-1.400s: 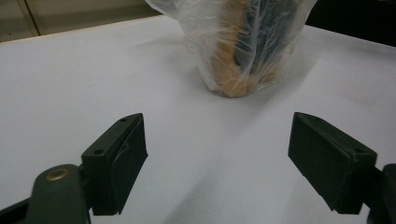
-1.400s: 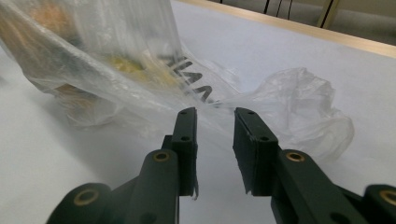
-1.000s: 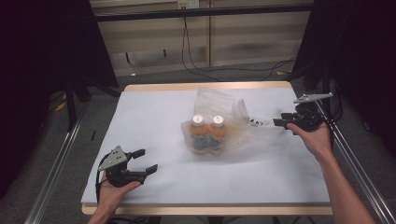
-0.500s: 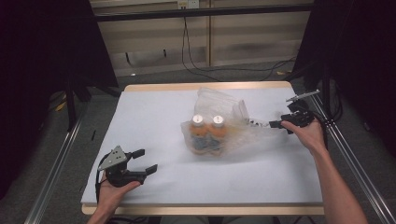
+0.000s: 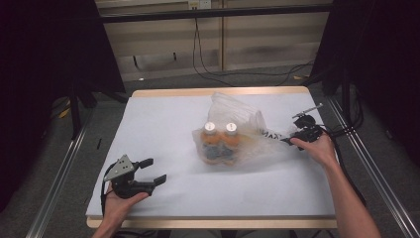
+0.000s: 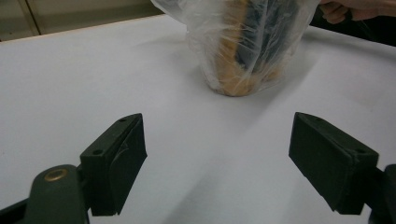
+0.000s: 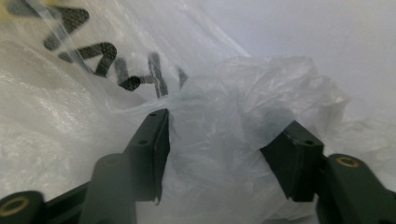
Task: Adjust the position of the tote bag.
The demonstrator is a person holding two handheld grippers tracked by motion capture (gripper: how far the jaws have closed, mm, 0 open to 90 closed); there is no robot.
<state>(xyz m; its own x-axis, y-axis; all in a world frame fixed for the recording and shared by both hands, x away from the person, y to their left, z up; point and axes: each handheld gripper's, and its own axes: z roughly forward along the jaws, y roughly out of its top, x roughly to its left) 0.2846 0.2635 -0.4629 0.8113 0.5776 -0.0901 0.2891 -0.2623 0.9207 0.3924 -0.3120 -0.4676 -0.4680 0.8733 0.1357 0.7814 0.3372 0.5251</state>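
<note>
Bag: our landmark, a clear plastic bag (image 5: 237, 136), thin and crinkled, with black lettering, lying a little right of the middle of the white desk (image 5: 163, 124).
Bottles: two bottles (image 5: 220, 141) with white caps and orange contents stand side by side inside the bag; we see them through the film, with a dark band round each in the left gripper view (image 6: 250, 44).
Right hand-held gripper: the right hand-held gripper (image 5: 292, 140) sits at the bag's right end. In its own view a bunched fold of film (image 7: 233, 121) lies between the jaws; they have just been closing, and the left pad (image 7: 152, 144) touches the film, while we cannot tell whether the fold is pinched yet.
Left hand-held gripper: the left hand-held gripper (image 5: 153, 171) rests well to the left of the bag and nearer us, jaws wide apart with nothing between them, pointing at the bag.
Step in hand: we judge that we are taking hold of the bag's loose mouth on its right side.
Next move: we think it calls for a firm pinch on the gathered film, then a gentle pull, since the plastic is slippery and may slide out.
Risk: the bottles could tip if the bag is tugged sharply.
</note>
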